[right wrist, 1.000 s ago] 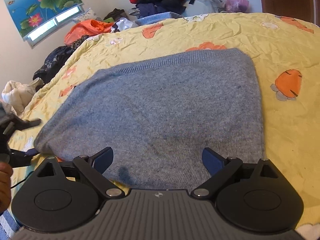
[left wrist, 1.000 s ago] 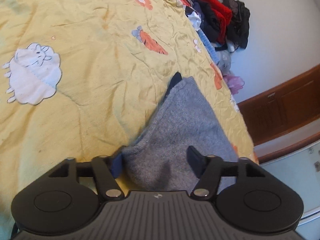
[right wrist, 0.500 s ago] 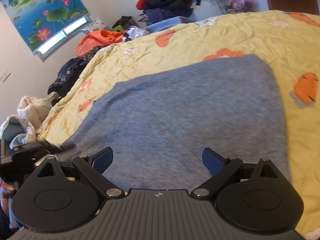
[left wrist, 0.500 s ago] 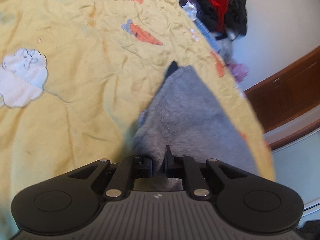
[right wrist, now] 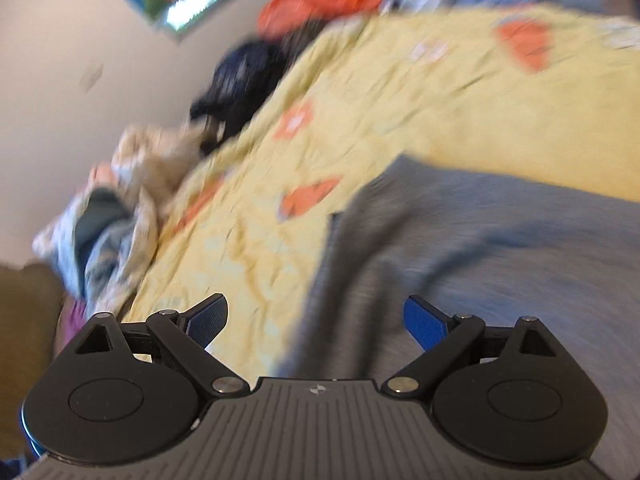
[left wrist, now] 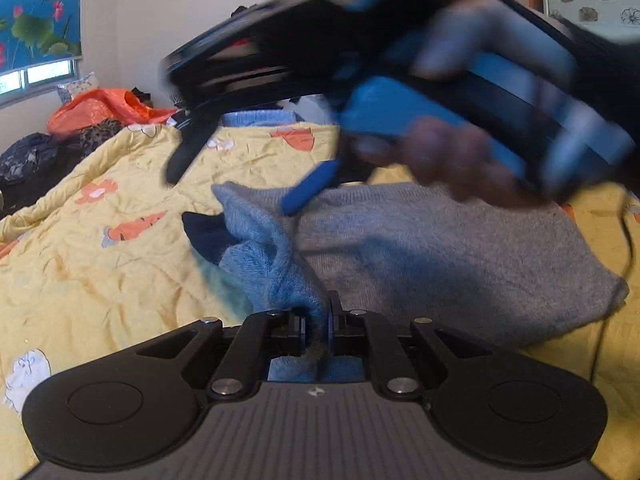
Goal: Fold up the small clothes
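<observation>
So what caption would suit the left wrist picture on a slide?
Left gripper pinching a grey sweater's corner on the yellow bedspread, right gripper blurred overhead.

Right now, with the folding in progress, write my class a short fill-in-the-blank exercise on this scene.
1. The left gripper is shut on the ____ sweater.
2. The sweater lies on a ____ quilt.
3. The right gripper holds ____.

Missing words: grey; yellow; nothing

Left tongs: black linkage arms, silver pivot screws, ribbed grey body. Right tongs: same build, blue textured pads, blue handle behind, black cable.
</observation>
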